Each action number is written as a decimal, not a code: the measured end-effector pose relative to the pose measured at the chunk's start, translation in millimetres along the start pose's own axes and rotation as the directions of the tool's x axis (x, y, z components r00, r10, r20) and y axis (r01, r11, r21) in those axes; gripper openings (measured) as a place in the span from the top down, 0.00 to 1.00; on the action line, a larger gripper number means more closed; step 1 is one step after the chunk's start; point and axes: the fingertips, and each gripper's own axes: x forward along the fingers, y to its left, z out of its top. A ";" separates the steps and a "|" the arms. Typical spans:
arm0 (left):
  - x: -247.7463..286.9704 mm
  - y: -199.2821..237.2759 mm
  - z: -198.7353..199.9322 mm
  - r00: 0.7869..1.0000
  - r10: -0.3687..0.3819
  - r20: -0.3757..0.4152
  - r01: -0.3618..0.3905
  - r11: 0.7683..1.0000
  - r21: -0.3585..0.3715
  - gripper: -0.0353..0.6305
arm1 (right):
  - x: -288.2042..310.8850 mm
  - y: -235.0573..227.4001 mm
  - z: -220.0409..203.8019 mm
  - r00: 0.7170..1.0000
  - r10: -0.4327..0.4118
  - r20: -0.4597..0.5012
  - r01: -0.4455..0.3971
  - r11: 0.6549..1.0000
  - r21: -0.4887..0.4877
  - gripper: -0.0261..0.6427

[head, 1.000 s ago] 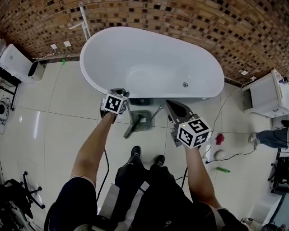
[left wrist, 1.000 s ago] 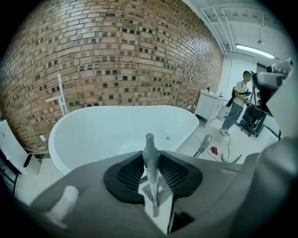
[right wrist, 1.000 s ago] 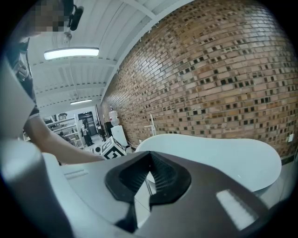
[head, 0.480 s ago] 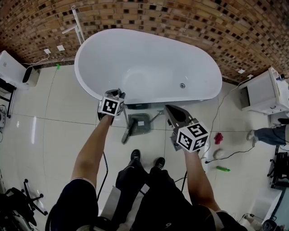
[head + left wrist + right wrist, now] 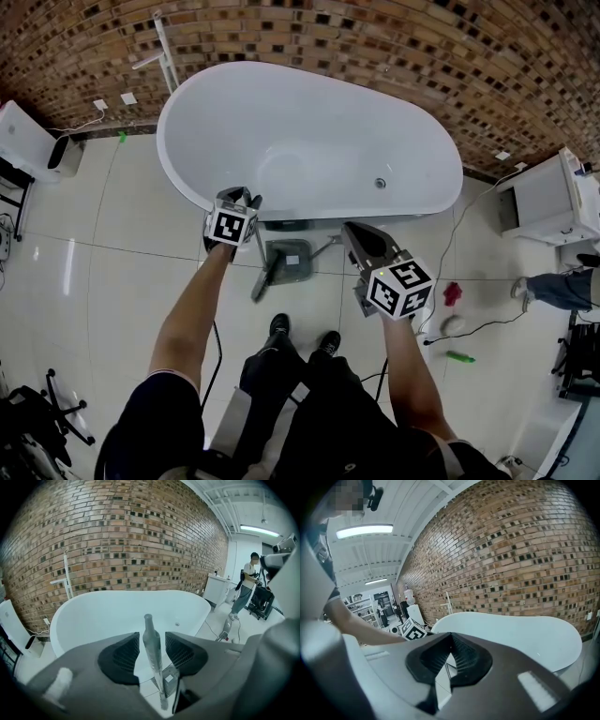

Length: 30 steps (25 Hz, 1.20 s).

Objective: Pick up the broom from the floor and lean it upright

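— Left tool (image 5: 152, 637)?
— Its jaws are opening. The broom (image 5: 156, 673) handle stands upright between them, near the tub (image 5: 93, 616) rim, with its head on the floor (image 5: 122, 234).
— Right tool (image 5: 450, 639)?
— Closed, holding nothing.

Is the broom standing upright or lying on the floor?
Upright. The broom rises steeply between the left gripper's opening jaws, with gaps on both sides, its foot on the floor beside the bathtub.

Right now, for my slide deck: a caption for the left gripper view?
Left gripper, jaws opening around the broom handle, bathtub behind.
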 end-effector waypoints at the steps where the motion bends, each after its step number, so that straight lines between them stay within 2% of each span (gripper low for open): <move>1: -1.1 -0.7 1.0 1.000 0.001 0.003 -0.001 1.000 0.000 0.68 | -0.1 -0.3 1.0 1.000 0.002 0.001 -0.002 1.000 -0.001 0.96; 8: -16.3 1.5 0.1 0.999 0.042 0.014 -0.042 0.999 -0.015 0.66 | -2.9 -0.3 5.1 0.999 0.028 0.016 -0.028 1.000 -0.007 0.96; 11: -29.7 5.3 1.8 0.997 0.065 0.036 -0.063 0.997 -0.043 0.66 | -5.0 3.7 6.2 0.999 0.048 0.021 -0.048 0.999 -0.013 0.96; 14: -47.5 -0.4 6.4 0.996 0.063 0.068 -0.058 0.995 -0.078 0.66 | -8.9 6.8 8.8 0.997 0.065 0.030 -0.064 0.998 -0.016 0.96; 17: -68.9 -12.3 11.8 0.993 0.052 0.108 -0.044 0.996 -0.077 0.67 | -11.2 13.1 12.2 0.995 0.087 0.044 -0.086 0.996 -0.020 0.96; 18: -76.7 -17.5 13.0 0.992 0.046 0.121 -0.038 0.997 -0.072 0.69 | -11.7 16.4 12.9 0.994 0.096 0.049 -0.095 0.995 -0.022 0.96; 21: -99.4 -36.9 15.5 0.986 0.033 0.162 -0.025 0.999 -0.047 0.86 | -14.1 26.1 14.2 0.991 0.121 0.059 -0.119 0.993 -0.026 0.96; 23: -112.9 -50.3 17.4 0.982 0.021 0.188 -0.015 0.999 -0.036 0.93 | -15.3 32.1 15.2 0.989 0.135 0.064 -0.133 0.991 -0.029 0.96; 27: -140.0 -77.7 22.0 0.972 -0.014 0.236 0.026 0.999 -0.048 0.94 | -19.2 44.4 15.6 0.984 0.162 0.075 -0.159 0.986 -0.042 0.96; 30: -163.8 -101.7 32.9 0.956 -0.040 0.291 0.059 0.997 -0.056 0.94 | -25.7 48.0 17.9 0.983 0.158 0.099 -0.152 0.986 -0.067 0.96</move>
